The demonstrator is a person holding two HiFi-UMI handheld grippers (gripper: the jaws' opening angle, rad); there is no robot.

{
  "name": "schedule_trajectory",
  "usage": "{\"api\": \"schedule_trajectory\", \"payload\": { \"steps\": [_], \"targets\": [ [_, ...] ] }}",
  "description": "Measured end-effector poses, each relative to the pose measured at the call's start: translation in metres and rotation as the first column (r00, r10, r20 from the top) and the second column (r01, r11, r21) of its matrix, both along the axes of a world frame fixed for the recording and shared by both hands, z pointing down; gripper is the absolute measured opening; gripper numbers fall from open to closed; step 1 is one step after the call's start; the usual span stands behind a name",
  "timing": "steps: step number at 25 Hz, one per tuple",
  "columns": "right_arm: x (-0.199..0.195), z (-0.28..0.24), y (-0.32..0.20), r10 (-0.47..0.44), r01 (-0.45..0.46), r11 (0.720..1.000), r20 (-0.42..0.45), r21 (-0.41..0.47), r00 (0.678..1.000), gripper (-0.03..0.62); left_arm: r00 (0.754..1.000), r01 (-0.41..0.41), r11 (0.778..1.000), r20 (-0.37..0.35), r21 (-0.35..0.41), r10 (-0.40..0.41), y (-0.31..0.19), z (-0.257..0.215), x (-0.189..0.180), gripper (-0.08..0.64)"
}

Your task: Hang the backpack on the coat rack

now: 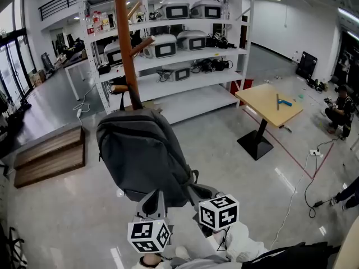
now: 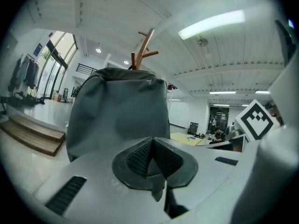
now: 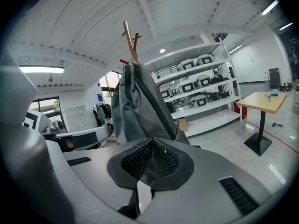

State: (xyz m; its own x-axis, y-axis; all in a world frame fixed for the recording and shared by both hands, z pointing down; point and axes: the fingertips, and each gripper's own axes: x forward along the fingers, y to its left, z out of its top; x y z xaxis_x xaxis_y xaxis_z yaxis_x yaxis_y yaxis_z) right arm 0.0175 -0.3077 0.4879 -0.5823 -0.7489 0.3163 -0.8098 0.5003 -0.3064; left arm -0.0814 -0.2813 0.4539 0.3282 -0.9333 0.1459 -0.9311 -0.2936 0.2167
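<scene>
A grey backpack (image 1: 143, 156) hangs against the brown wooden coat rack (image 1: 126, 49), with its top at the pole; which peg carries it is hidden. My left gripper (image 1: 155, 207) is under the pack's lower edge, shut on a grey backpack strap (image 1: 157, 198) that runs down into it. My right gripper (image 1: 197, 195) sits just to the right, shut on a dark strap (image 1: 196, 188) at the pack's lower right corner. In the left gripper view the backpack (image 2: 117, 111) fills the middle beyond the closed left gripper (image 2: 152, 160). The right gripper (image 3: 152, 160) sees the backpack (image 3: 135, 106) edge-on below the rack's pegs (image 3: 131, 38).
White shelving (image 1: 185, 38) with grey devices stands right behind the rack. A wooden step platform (image 1: 50, 156) lies at the left. A small wooden table (image 1: 269, 102) stands at the right, with a crouching person (image 1: 339, 114) and floor cables (image 1: 314, 189) beyond it.
</scene>
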Motion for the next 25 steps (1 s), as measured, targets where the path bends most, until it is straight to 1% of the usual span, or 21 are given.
{"api": "schedule_trajectory", "payload": {
  "steps": [5,11,14,17,21,25],
  "targets": [
    [0.013,0.004,0.028,-0.038,0.038,0.999,0.002,-0.022,0.999,0.014,1.0,0.025,1.0,0.013,-0.01,-0.025,0.032,0.0,0.023,0.002],
    [0.016,0.008,0.066,-0.106,0.106,0.994,-0.007,-0.023,0.994,0.014,0.997,0.066,0.997,0.042,-0.037,-0.065,0.074,0.009,0.04,0.002],
    [0.014,0.01,0.08,-0.132,0.132,0.991,-0.011,-0.022,0.991,0.014,0.992,0.112,0.993,0.067,-0.034,-0.11,0.09,0.012,0.042,0.002],
    [0.009,0.007,0.09,-0.151,0.151,0.988,-0.008,-0.017,0.988,0.014,0.986,0.15,0.989,0.082,-0.015,-0.148,0.102,0.007,0.041,0.002],
    [0.001,0.002,0.101,-0.164,0.164,0.986,-0.006,-0.008,0.986,0.014,0.983,0.163,0.986,0.085,-0.022,-0.161,0.114,0.005,0.035,0.002],
    [-0.003,0.003,0.108,-0.149,0.149,0.989,0.006,-0.013,0.989,0.014,0.986,0.158,0.987,0.07,-0.044,-0.154,0.119,0.007,0.028,0.002]
  ]
}}
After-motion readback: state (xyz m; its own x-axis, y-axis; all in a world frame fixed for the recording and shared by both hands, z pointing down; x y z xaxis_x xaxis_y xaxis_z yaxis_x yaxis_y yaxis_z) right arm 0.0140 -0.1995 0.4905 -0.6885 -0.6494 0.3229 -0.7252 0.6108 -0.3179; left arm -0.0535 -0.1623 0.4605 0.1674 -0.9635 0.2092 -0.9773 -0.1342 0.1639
